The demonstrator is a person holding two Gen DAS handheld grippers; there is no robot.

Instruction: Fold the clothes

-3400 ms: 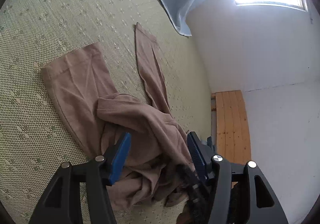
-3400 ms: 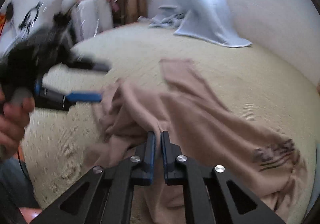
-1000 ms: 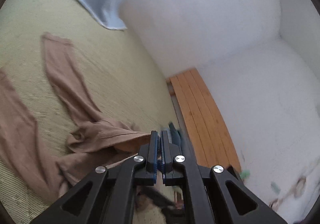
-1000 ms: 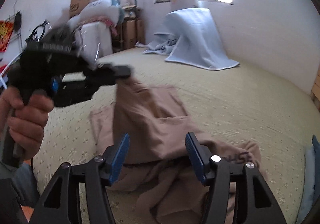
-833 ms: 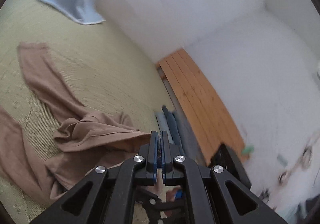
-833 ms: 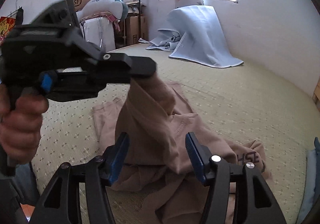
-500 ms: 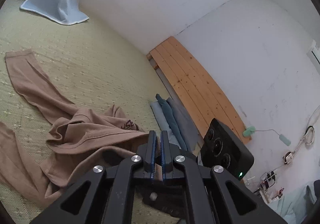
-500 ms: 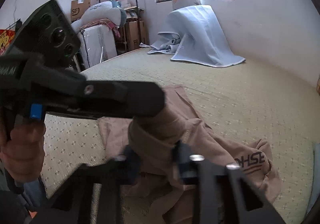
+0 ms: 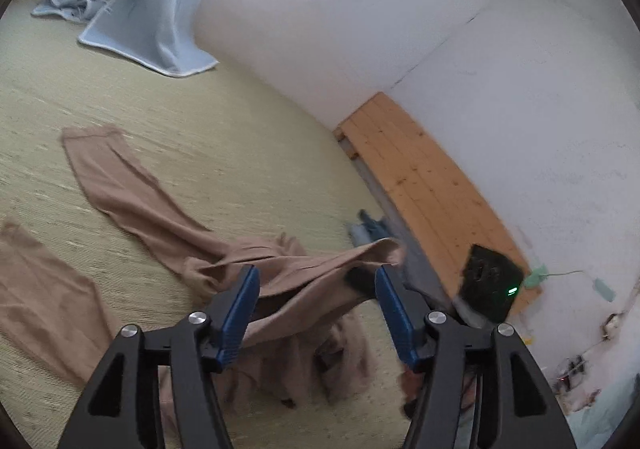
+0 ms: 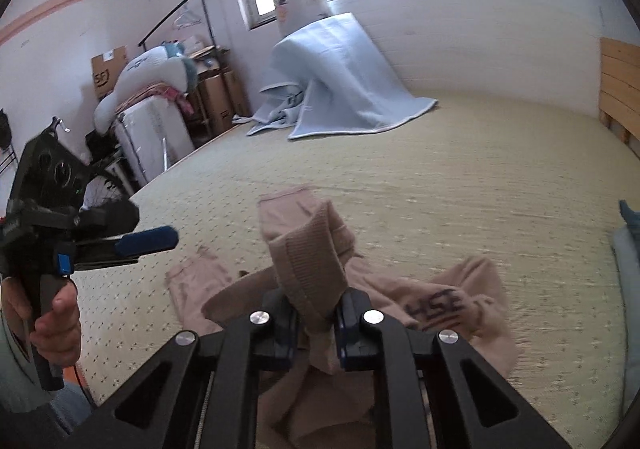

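Tan trousers (image 9: pixel 132 185) lie crumpled on my mat (image 9: pixel 240 137); right gripper (image 10: pixel 316 323) pinches the waistband, left gripper (image 9: pixel 316 313) spread wide. One-point hold risks twisting.

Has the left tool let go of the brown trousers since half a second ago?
Yes. The left tool was shut on the brown trousers and now stands open and apart from them; the right tool grips the ribbed waistband.
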